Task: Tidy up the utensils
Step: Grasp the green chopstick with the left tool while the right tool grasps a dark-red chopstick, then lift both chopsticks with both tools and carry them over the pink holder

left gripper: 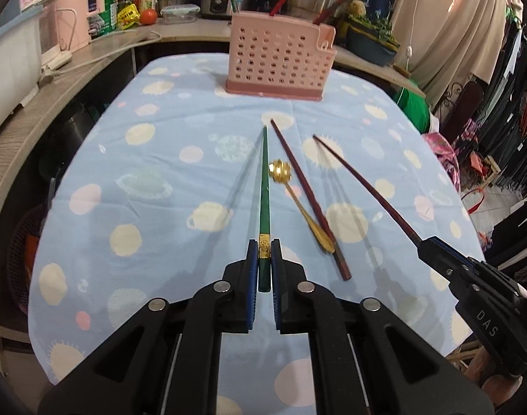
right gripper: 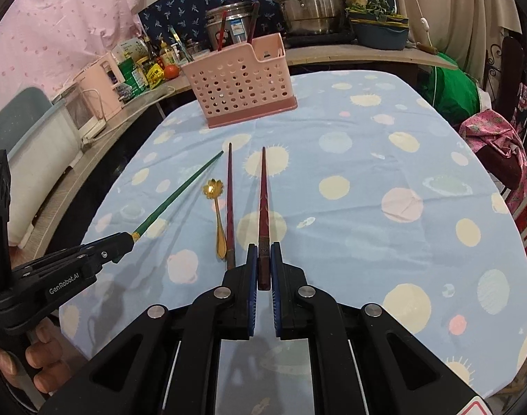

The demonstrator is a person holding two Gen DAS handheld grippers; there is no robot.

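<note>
My left gripper [left gripper: 264, 247] is shut on the thick end of a green chopstick [left gripper: 264, 186] and holds it above the table, tip pointing at the pink perforated utensil basket [left gripper: 279, 58]. My right gripper [right gripper: 263, 250] is shut on a dark red chopstick [right gripper: 263, 193], also lifted. Between them a second dark red chopstick [right gripper: 230, 207] and a small gold spoon [right gripper: 218, 214] lie on the blue dotted tablecloth [right gripper: 367, 207]. The basket [right gripper: 241, 84] stands at the far side with several utensils upright in it. The left gripper shows in the right wrist view [right gripper: 123, 242], the right gripper in the left wrist view [left gripper: 424, 243].
A counter behind the table carries steel pots [right gripper: 308, 3], bottles, a tomato [left gripper: 148, 16] and a pink appliance [left gripper: 75, 17]. A green bundle [right gripper: 450, 90] and pink cloth [right gripper: 491, 135] sit off the table's right edge. A white box [left gripper: 11, 69] stands on the left.
</note>
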